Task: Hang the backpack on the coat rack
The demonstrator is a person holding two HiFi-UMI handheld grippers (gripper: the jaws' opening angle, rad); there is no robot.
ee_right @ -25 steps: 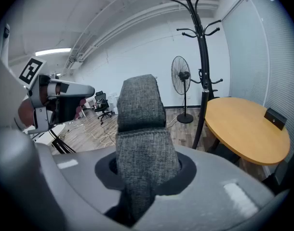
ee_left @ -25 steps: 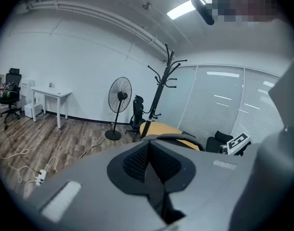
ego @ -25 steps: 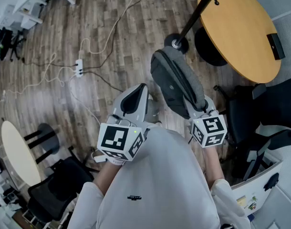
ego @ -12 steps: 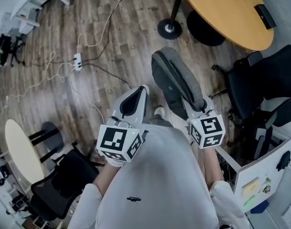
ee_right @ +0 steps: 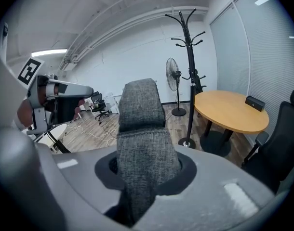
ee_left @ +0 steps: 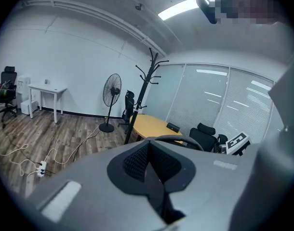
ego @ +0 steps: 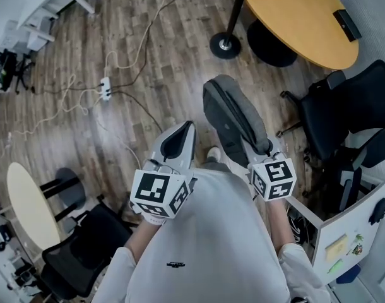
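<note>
The backpack is dark with a grey knit back and hangs above the floor. My right gripper is shut on its grey strap, which fills the gap between the jaws of my right gripper. My left gripper stays beside the bag on its left, apart from it. In the left gripper view, the pads of my left gripper meet with nothing between them. The black coat rack stands ahead by the table. Its hooked top shows in both gripper views.
A round wooden table stands right of the rack's base. Black office chairs and a white cabinet crowd the right side. A power strip with cables lies on the wood floor to the left. A standing fan stands further back.
Both grippers and the held backpack have travelled across the floor together. The table slid toward the view's top and the chairs at the right came further in. The grip is unchanged.
</note>
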